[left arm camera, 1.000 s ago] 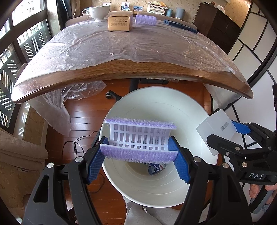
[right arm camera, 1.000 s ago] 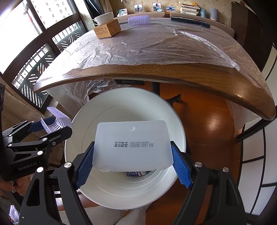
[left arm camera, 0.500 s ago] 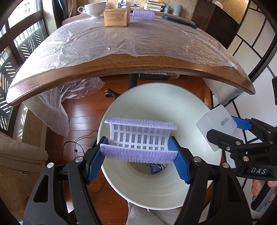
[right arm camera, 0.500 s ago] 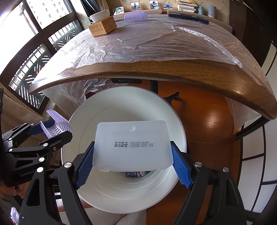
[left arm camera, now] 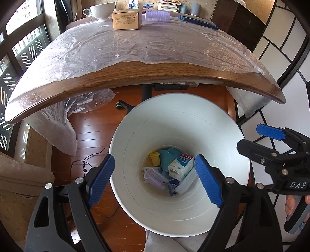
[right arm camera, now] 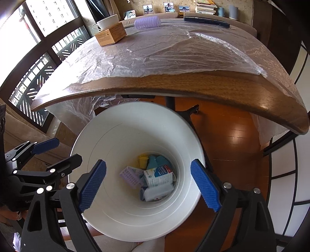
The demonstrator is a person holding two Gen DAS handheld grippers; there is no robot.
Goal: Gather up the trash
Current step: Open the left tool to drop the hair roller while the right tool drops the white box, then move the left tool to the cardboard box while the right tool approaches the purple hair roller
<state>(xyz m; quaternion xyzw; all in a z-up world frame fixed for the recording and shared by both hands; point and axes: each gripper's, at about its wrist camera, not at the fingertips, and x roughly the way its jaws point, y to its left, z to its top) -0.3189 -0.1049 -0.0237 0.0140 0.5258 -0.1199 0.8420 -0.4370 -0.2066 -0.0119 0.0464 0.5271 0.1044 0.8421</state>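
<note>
Below both opening, empty grippers, left gripper (left arm camera: 155, 180) and right gripper (right arm camera: 149, 184), one white bin (left arm camera: 222, 135) held perhaps six trash pieces.

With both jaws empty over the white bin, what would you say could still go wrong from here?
1. The left gripper and right gripper, jaws opening and empty, hang close together over the white bin; turning away could knock them together.
2. The brown box and purple roller lie at the table's far side, a long reach.
3. The plastic sheet could snag and drag.
</note>
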